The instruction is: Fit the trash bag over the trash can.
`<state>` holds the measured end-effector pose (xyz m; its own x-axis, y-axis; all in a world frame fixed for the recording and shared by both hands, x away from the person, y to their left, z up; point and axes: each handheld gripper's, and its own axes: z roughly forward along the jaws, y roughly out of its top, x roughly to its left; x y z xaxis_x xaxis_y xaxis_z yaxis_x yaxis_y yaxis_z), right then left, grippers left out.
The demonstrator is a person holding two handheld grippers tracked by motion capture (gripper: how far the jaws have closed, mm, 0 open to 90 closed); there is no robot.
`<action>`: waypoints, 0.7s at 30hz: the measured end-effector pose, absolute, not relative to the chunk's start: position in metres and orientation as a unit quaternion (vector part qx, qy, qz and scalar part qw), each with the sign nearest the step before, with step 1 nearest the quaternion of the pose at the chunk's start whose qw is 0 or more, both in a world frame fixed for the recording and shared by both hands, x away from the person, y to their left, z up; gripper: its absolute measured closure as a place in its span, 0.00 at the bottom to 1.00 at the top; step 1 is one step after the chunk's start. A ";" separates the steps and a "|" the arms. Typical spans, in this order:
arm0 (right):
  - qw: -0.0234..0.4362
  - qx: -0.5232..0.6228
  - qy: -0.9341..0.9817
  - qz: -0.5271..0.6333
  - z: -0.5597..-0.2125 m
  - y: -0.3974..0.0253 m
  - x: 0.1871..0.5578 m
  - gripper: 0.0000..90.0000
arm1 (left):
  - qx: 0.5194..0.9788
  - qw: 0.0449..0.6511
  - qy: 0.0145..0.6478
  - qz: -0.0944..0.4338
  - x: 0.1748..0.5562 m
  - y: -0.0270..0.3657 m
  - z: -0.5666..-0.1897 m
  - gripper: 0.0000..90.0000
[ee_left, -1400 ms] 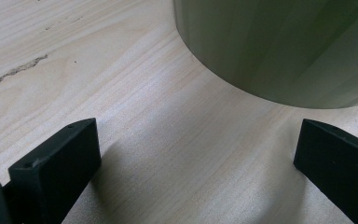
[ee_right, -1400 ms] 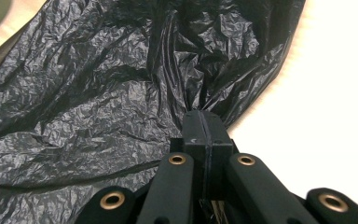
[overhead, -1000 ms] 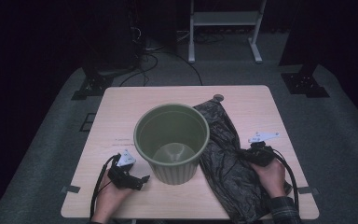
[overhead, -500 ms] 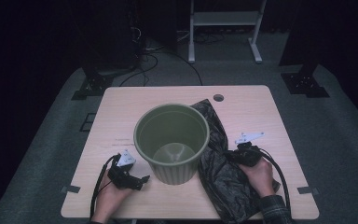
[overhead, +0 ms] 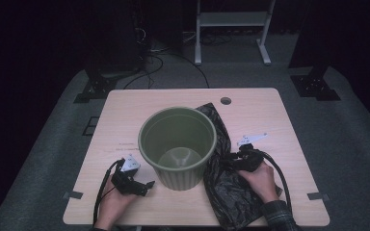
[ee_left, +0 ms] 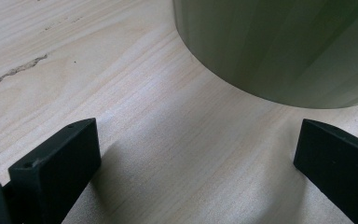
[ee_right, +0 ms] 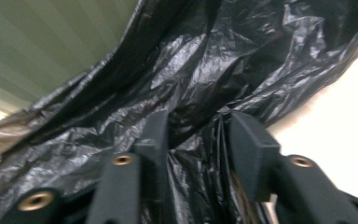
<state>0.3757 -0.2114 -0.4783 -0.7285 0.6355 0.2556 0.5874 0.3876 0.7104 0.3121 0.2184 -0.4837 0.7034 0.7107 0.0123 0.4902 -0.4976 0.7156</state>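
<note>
An olive-green ribbed bin (overhead: 178, 144) stands upright and empty in the middle of the wooden table (overhead: 125, 115). A crumpled black plastic bag (overhead: 231, 192) lies against the bin's right side. My right gripper (overhead: 230, 161) rests on the bag close to the bin. In the right gripper view its jaws are shut on a bunched fold of the bag (ee_right: 242, 60), at my right gripper (ee_right: 198, 123), with the bin wall (ee_right: 37, 42) just behind. My left gripper (overhead: 145, 185) lies low on the table at the bin's front left. It is open, my left gripper (ee_left: 196, 140) holds nothing, and the bin wall (ee_left: 279, 46) is just ahead.
A round cable hole (overhead: 225, 101) sits near the table's far edge. Grey tape tabs (overhead: 72, 195) mark the front corners. Beyond the table are a dark floor, cables and a white stand (overhead: 231, 19).
My right gripper has slid left toward the bin with the bag, which has bunched up against the bin. The left gripper has stayed put.
</note>
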 end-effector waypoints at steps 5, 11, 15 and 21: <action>0.016 0.373 0.822 0.431 -0.475 -0.211 0.377 0.39 | 0.851 0.356 0.353 0.155 0.312 0.218 -0.484 0.00; 0.013 0.373 0.831 0.413 -0.477 -0.197 0.379 0.29 | 0.851 0.356 0.353 0.155 0.312 0.218 -0.484 0.00; 0.031 0.365 0.837 0.407 -0.475 -0.191 0.376 0.29 | 0.851 0.356 0.353 0.155 0.312 0.218 -0.484 0.00; 0.062 0.383 0.828 0.404 -0.464 -0.207 0.374 0.26 | 0.851 0.356 0.353 0.155 0.312 0.218 -0.484 0.00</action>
